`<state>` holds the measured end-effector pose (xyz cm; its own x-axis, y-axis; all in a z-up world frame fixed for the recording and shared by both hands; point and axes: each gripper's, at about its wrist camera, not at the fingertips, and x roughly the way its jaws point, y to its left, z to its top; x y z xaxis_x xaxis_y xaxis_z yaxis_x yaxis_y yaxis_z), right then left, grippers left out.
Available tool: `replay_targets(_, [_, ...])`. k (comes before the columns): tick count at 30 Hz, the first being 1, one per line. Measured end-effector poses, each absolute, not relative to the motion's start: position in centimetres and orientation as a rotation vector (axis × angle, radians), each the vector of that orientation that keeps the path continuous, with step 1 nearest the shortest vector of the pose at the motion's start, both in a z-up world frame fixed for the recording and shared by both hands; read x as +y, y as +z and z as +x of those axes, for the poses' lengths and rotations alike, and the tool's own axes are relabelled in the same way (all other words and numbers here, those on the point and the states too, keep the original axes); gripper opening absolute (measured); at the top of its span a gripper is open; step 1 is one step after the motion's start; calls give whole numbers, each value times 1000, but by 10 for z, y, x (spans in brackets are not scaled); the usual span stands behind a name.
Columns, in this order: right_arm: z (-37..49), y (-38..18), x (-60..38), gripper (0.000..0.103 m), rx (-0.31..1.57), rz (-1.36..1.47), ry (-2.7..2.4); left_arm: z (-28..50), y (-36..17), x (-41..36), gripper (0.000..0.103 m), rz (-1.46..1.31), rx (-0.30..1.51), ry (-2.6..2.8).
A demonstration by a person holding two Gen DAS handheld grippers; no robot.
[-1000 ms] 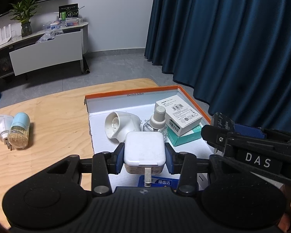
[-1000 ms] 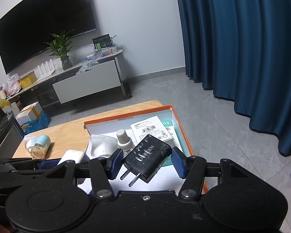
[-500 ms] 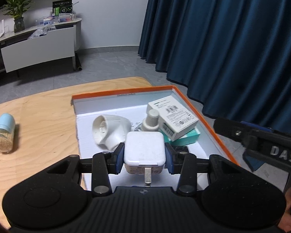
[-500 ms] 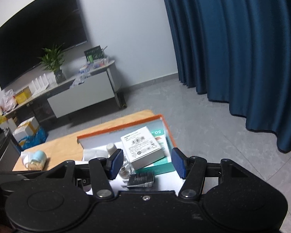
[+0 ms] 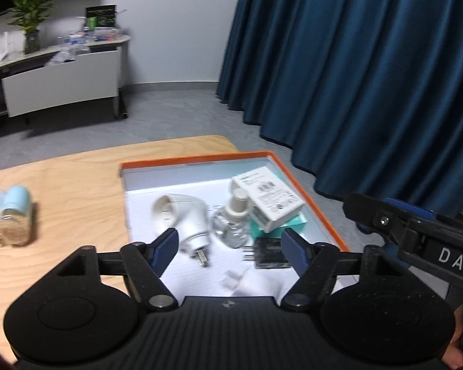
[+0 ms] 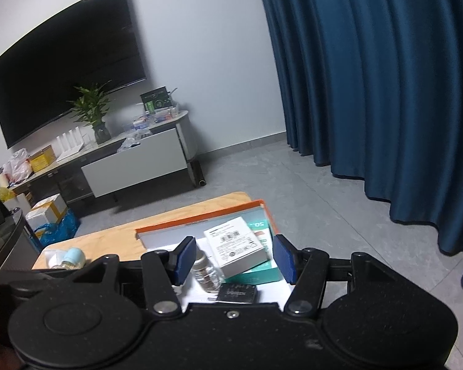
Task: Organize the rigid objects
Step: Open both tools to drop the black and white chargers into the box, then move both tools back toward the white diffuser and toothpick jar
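An orange-rimmed box (image 5: 314,203) lies on the wooden table. It holds a white angled plug adapter (image 5: 185,215), a small clear bottle (image 5: 233,222), a white carton (image 5: 267,197) on a teal box, a black charger (image 5: 270,252) and a white charger (image 5: 242,280), partly hidden behind my left gripper. My left gripper (image 5: 230,254) is open and empty above the box. My right gripper (image 6: 234,262) is open and empty above the box; the black charger (image 6: 237,293) lies below it. The right gripper's side shows in the left wrist view (image 5: 416,231).
A blue-capped glass jar (image 5: 15,215) and a white plug lie on the table (image 5: 61,185) left of the box. Blue curtains hang on the right. A TV cabinet with a plant (image 6: 92,114) stands at the far wall across grey floor.
My left gripper opened and let the white charger drop into the box. My right gripper had let the black charger fall into the box and has lifted a little.
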<state>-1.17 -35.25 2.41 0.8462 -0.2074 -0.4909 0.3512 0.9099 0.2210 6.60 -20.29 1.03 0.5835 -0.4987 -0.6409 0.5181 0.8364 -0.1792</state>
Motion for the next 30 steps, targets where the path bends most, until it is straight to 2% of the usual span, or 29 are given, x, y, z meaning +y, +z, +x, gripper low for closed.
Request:
replay_targets(6, [-7,29,-332,77,490,292,-253,62,19,-173,84,39,736,-492])
replay_targets(30, [48,24,-221,79,608,182,-10,71,20,-53,90,-64,735,-231])
